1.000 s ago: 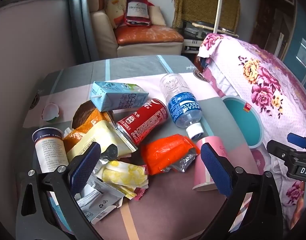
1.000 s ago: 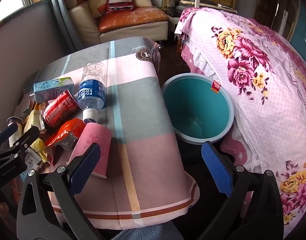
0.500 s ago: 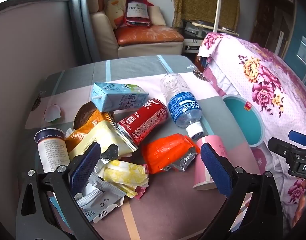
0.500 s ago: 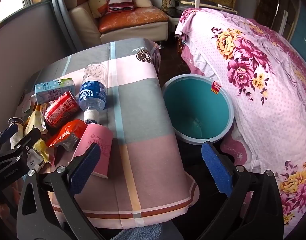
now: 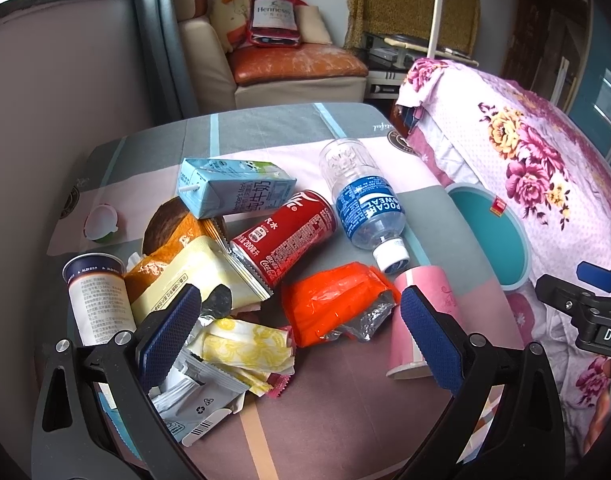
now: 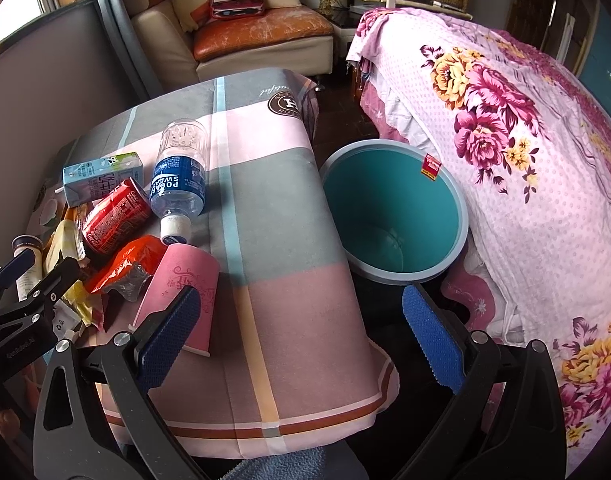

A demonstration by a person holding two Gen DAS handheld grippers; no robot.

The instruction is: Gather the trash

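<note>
Hovering nearest the cameras, the left gripper (image 5: 297, 320) and right gripper (image 6: 299, 320) both hang with jaws apart, holding nothing. Beyond them the litter lies on the table (image 6: 265, 208): pink cup (image 6: 185, 284), orange wrapper (image 5: 329, 304), red can (image 5: 285, 240), bottle (image 5: 365, 208), milk carton (image 5: 233, 192). The teal bin (image 6: 389, 216) beside the table looks empty, so collecting seems not yet begun.

Our left claw (image 5: 297, 330) has eased slightly back and to the right: the white cup (image 5: 97, 296) and wrappers (image 5: 225, 344) now sit further in from the view's left edge. Our right claw (image 6: 301, 330) has crept marginally towards the pink cup (image 6: 181, 292).
</note>
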